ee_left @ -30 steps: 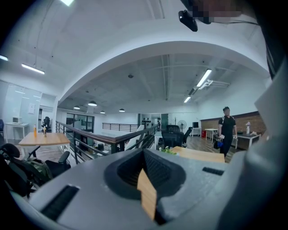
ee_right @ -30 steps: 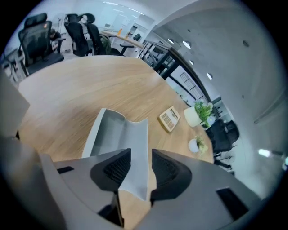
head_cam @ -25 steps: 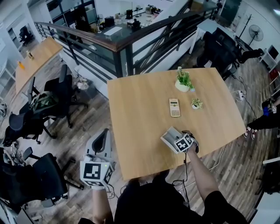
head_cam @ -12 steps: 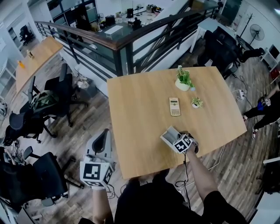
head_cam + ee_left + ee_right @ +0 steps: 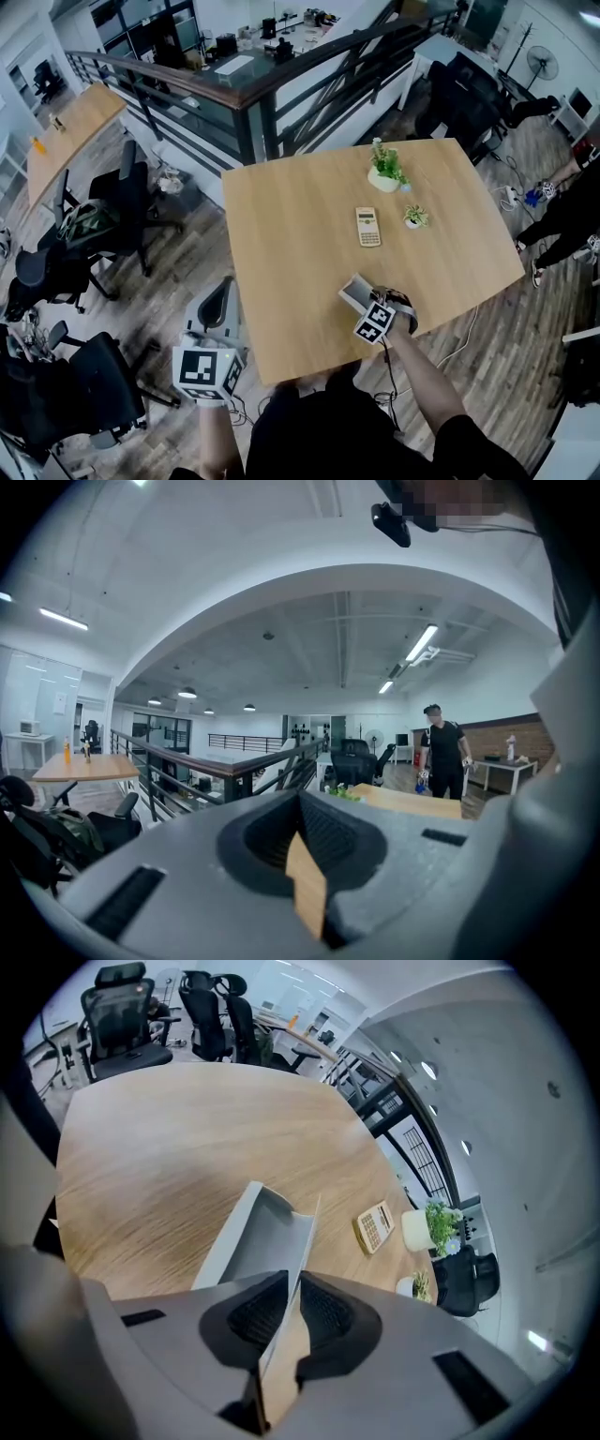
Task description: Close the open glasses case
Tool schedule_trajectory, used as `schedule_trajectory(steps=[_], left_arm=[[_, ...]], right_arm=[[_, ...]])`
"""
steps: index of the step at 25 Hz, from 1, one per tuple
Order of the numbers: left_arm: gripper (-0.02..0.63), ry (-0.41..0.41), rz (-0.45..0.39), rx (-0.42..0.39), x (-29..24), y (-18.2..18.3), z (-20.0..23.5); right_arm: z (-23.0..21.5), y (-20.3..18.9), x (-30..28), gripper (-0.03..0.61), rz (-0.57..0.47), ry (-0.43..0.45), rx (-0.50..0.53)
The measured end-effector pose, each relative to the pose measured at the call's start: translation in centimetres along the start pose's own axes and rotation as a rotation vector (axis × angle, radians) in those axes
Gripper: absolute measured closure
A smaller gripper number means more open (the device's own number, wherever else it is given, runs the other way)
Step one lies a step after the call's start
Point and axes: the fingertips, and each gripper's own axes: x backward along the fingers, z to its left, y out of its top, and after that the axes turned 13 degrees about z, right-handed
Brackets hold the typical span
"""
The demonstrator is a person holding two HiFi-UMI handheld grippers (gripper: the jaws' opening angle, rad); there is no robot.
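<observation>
The grey glasses case (image 5: 355, 292) lies open on the wooden table (image 5: 291, 234) near its front edge. In the right gripper view its trough (image 5: 246, 1237) runs away from me with one thin upright wall (image 5: 303, 1241) on the right. My right gripper (image 5: 289, 1312) points steeply down, and its jaws have just closed on that wall's near edge, so the pads pinch it. In the head view its marker cube (image 5: 374, 322) sits just behind the case. My left gripper (image 5: 218, 298) hangs off the table's left side, held level, its pads together on nothing.
A calculator (image 5: 367, 226), a small potted plant (image 5: 413, 217) and a larger one (image 5: 384, 169) stand farther back on the table. Office chairs (image 5: 112, 220) crowd the floor at the left. A railing (image 5: 262, 89) runs behind. A person (image 5: 445, 752) stands far off.
The right gripper has closed on the case's wall, rolled about its own axis and shifted a little toward the near edge. The left gripper has stayed put.
</observation>
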Motion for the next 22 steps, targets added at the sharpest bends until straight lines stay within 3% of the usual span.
schedule_trajectory(steps=[4,7,13,17,20,22], left_arm=[[0.615,-0.022,-0.02,0.008,-1.4,0.6,-0.8],[0.615,0.007,-0.003,0.018,-1.1,0.1,0.1],[0.615,-0.018,-0.012,0.016,-0.8,0.0,0.2],[0.615,-0.024,-0.011,0.013,-1.1,0.1,0.0],[0.615,-0.028,-0.01,0.015,-1.1,0.0,0.0],[0.615,-0.032,-0.014,0.009,-1.0,0.2,-0.1]], right_arm=[[0.1,-0.7,-0.4,0.518,0.016,-0.005,0.061],[2.0,0.9,-1.1,0.509,-0.002,0.005,0.113],[4.0,0.9,1.9,0.474,0.03,-0.067,0.236],[5.7,1.2,2.1,0.444,0.022,-0.026,0.253],[7.4,1.3,2.1,0.414,0.013,0.059,0.258],[8.0,1.3,2.2,0.437,0.013,0.111,0.236]])
